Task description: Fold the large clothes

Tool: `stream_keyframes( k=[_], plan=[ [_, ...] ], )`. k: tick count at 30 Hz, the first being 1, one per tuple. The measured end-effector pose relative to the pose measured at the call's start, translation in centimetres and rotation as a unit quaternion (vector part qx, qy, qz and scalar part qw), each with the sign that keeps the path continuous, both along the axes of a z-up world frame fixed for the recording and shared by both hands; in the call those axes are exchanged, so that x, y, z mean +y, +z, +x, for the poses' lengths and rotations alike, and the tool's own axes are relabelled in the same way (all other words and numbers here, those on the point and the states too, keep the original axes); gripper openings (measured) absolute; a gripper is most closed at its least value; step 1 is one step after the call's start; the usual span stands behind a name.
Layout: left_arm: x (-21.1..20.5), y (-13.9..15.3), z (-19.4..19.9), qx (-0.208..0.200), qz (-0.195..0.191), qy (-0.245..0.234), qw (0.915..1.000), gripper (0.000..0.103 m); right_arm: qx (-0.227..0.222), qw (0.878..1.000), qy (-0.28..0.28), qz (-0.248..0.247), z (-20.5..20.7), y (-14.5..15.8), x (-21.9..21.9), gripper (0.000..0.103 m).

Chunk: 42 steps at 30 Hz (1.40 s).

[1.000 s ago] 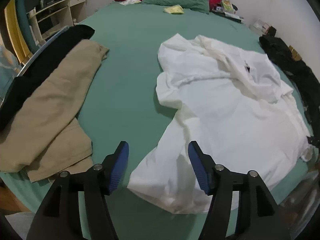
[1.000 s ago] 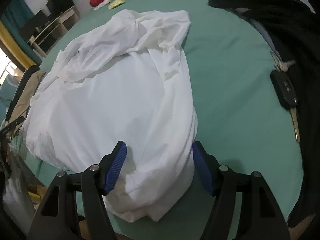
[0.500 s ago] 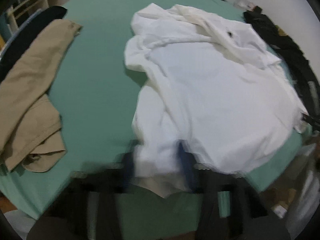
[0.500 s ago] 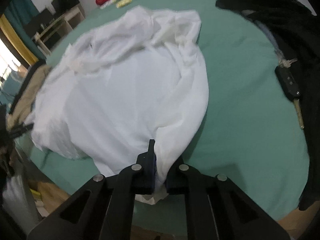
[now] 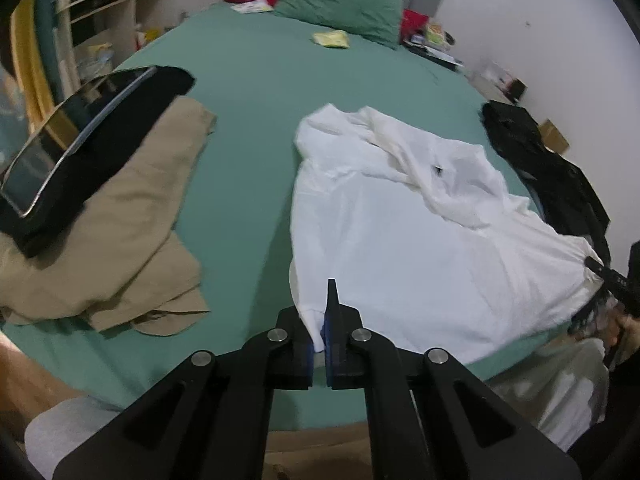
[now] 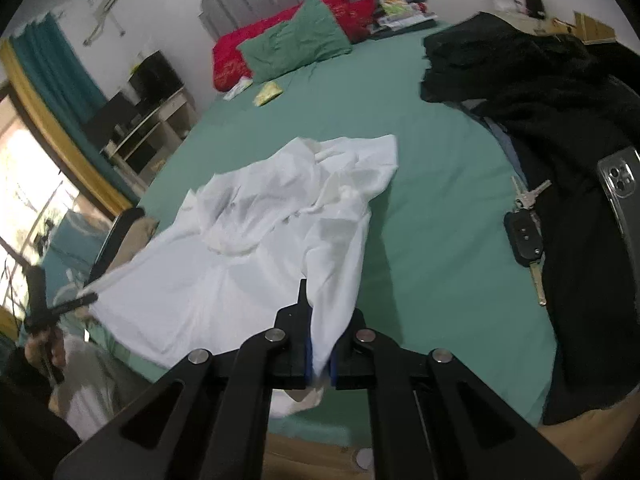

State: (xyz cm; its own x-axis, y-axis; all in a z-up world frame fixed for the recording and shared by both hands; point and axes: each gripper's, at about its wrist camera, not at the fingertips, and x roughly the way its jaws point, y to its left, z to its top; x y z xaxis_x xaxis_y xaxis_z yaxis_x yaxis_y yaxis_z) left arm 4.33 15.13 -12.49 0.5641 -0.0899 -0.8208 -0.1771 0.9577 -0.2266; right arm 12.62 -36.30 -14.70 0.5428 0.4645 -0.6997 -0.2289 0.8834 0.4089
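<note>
A large white shirt [image 5: 404, 224] lies spread on the green bed [image 5: 256, 92], its hem toward me. My left gripper [image 5: 322, 340] is shut on the shirt's near left hem corner. My right gripper [image 6: 318, 354] is shut on the near right hem corner of the shirt [image 6: 256, 248] and lifts it off the bed. The hem stretches between the two grippers above the bed's near edge. The right gripper also shows at the right edge of the left wrist view [image 5: 612, 280]. The left gripper shows at the left of the right wrist view [image 6: 60, 308].
Tan trousers [image 5: 108, 224] under a black garment [image 5: 104, 136] lie at the bed's left. Black clothes [image 6: 560, 128], a car key [image 6: 528, 236] and a phone [image 6: 620, 188] lie at the right. Pillows [image 5: 340, 4] are at the far end. The bed's front edge is just below the grippers.
Both grippers were open over the hem a second ago. They have shut on the hem corners, pulled back toward me and lifted the hem, stretching the shirt flatter.
</note>
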Motion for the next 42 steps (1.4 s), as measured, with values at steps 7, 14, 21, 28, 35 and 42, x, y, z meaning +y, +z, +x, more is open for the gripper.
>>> stream_keyframes(
  k=[7, 14, 21, 28, 35, 42],
  plan=[
    [0.5, -6.2, 2.5, 0.095, -0.017, 0.009, 0.9953, 0.004, 0.125, 0.99, -0.021, -0.055, 4.2, -7.5, -1.3, 0.007],
    [-0.7, -8.1, 3.3, 0.099, -0.029, -0.002, 0.9947, 0.051, 0.161, 0.985, -0.043, -0.054, 4.0, -9.8, -1.7, 0.055],
    [-0.6, -10.6, 3.4, 0.135, -0.005, 0.004, 0.9908, 0.059, 0.15, 0.985, -0.047, -0.066, 3.2, -10.5, -0.8, 0.06],
    [-1.7, -10.5, 2.8, 0.145, -0.009, -0.024, 0.989, 0.006, 0.155, 0.985, -0.007, -0.072, 1.5, -11.1, 1.6, 0.007],
    [-1.0, -7.1, 0.9, 0.096, -0.011, -0.008, 0.9953, 0.004, 0.112, 0.992, -0.05, -0.043, -0.6, -7.9, -0.1, 0.006],
    [-0.4, -3.6, -1.7, 0.069, -0.012, -0.013, 0.9974, 0.004, 0.079, 0.994, -0.06, -0.049, -3.0, -4.3, -1.4, 0.006]
  ],
)
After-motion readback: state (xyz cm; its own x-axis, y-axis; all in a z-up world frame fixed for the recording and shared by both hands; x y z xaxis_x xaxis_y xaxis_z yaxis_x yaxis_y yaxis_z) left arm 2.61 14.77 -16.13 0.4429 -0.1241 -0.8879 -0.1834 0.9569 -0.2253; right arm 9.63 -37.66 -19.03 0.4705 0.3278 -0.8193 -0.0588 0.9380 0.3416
